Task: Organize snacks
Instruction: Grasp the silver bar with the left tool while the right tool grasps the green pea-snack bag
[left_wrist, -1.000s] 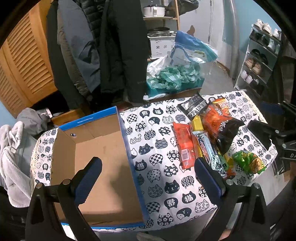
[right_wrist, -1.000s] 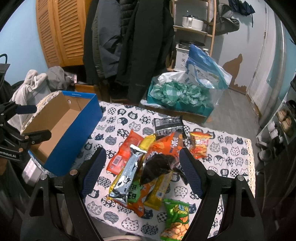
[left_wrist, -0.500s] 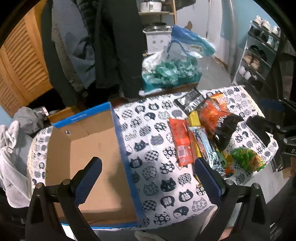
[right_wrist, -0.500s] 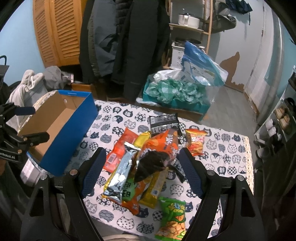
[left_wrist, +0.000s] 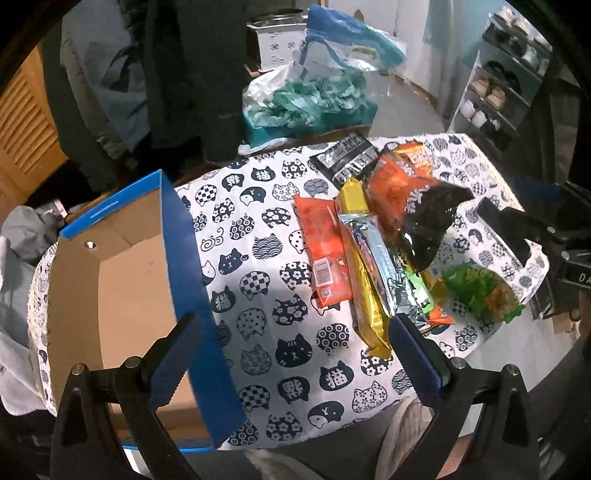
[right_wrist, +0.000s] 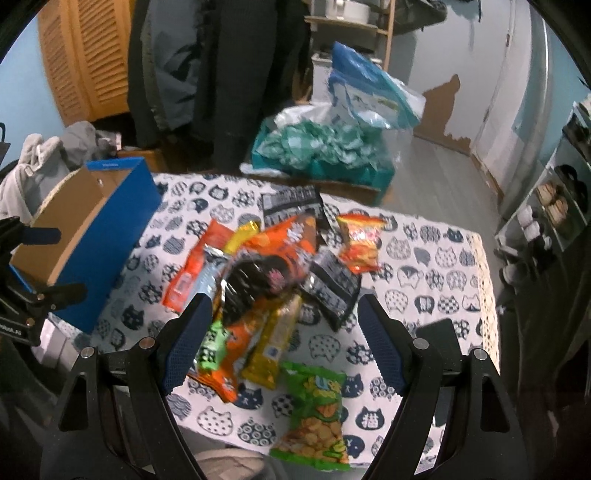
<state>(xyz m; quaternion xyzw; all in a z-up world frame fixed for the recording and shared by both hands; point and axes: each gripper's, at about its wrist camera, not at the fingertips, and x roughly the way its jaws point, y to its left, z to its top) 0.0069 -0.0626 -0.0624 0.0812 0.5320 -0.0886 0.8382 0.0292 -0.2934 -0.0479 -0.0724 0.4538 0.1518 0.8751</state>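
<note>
Snacks (right_wrist: 273, 291) lie in a loose pile on the right part of the surface (left_wrist: 266, 288), which has a cloth with cat faces on it. A big blue box (left_wrist: 122, 295) with a brown inside stands open and empty on the left part, apart from the pile. In the pile a big orange and black bag (left_wrist: 410, 206) lies on top. Beside it are a long silver bar (left_wrist: 376, 258), a yellow bar (left_wrist: 362, 291) and a flat orange pack (left_wrist: 327, 254), the pack nearest the box. A green bag (right_wrist: 317, 402) lies at the near edge. A small orange bag (right_wrist: 360, 240) lies at the far side. The left tongs (left_wrist: 295, 358) are wide open, hold nothing and hang over the near edge between box and pile. The right tongs (right_wrist: 284, 343) are wide open too, hold nothing and hang over the pile.
</note>
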